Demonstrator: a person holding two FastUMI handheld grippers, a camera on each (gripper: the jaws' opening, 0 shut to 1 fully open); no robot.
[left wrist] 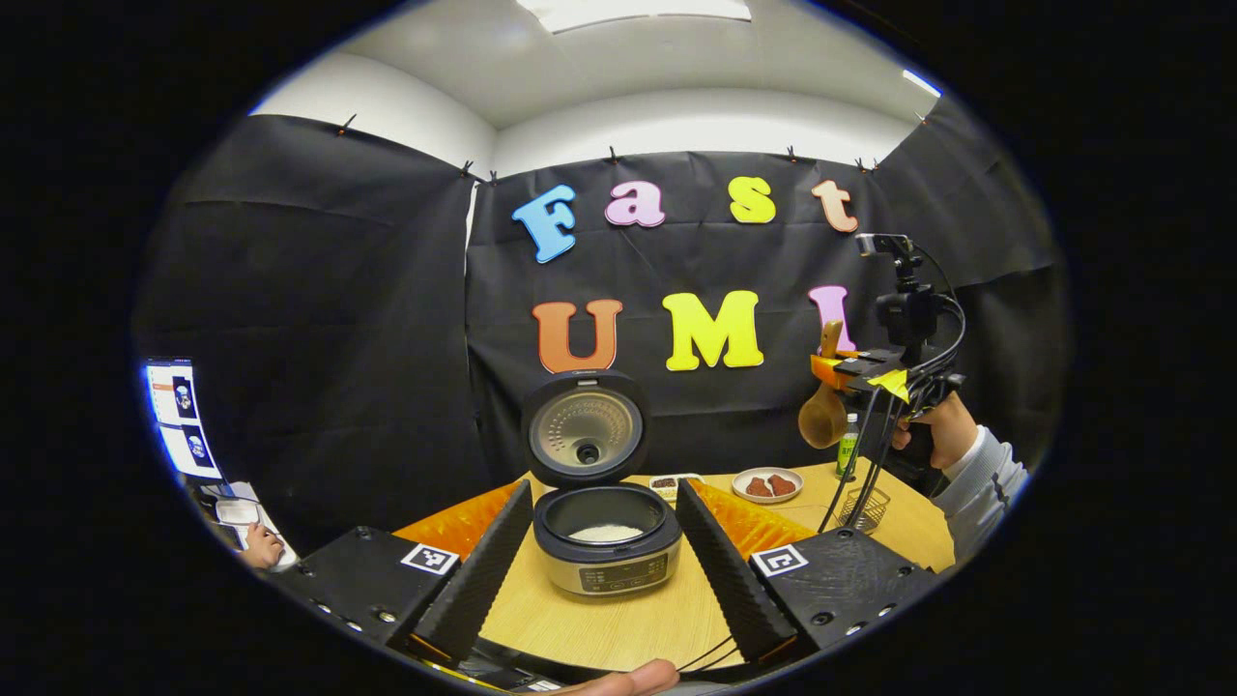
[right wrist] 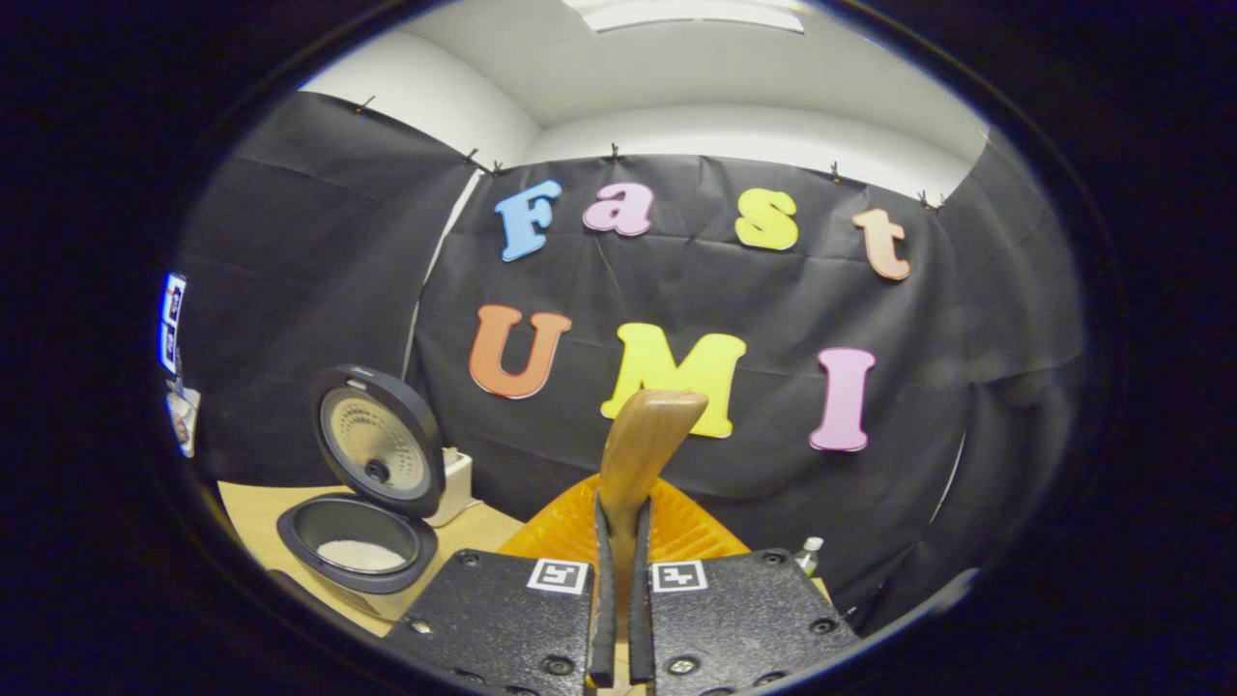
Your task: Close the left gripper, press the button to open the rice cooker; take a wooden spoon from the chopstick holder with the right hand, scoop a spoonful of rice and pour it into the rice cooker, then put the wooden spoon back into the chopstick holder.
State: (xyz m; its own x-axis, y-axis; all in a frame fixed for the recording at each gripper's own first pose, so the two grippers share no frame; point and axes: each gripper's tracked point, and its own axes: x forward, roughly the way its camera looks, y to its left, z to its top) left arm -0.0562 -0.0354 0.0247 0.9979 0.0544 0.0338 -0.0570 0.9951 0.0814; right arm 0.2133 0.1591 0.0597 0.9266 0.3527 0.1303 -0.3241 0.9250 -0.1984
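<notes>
in the left gripper view, the left gripper [left wrist: 604, 565] is spread wide and holds nothing; the rice cooker [left wrist: 606, 536] sits on the desk [left wrist: 618, 619] between its fingers, lid up, white rice in the pot. to the right, the right gripper [left wrist: 839, 372] hangs above the desk, holding the wooden spoon [left wrist: 824, 411] bowl-down, over the chopstick holder [left wrist: 863, 506].

in the right gripper view, the right gripper [right wrist: 619, 590] clamps the spoon's handle [right wrist: 640, 454], which rises upright between its fingers. the open rice cooker [right wrist: 359, 532] lies low to the left.
</notes>
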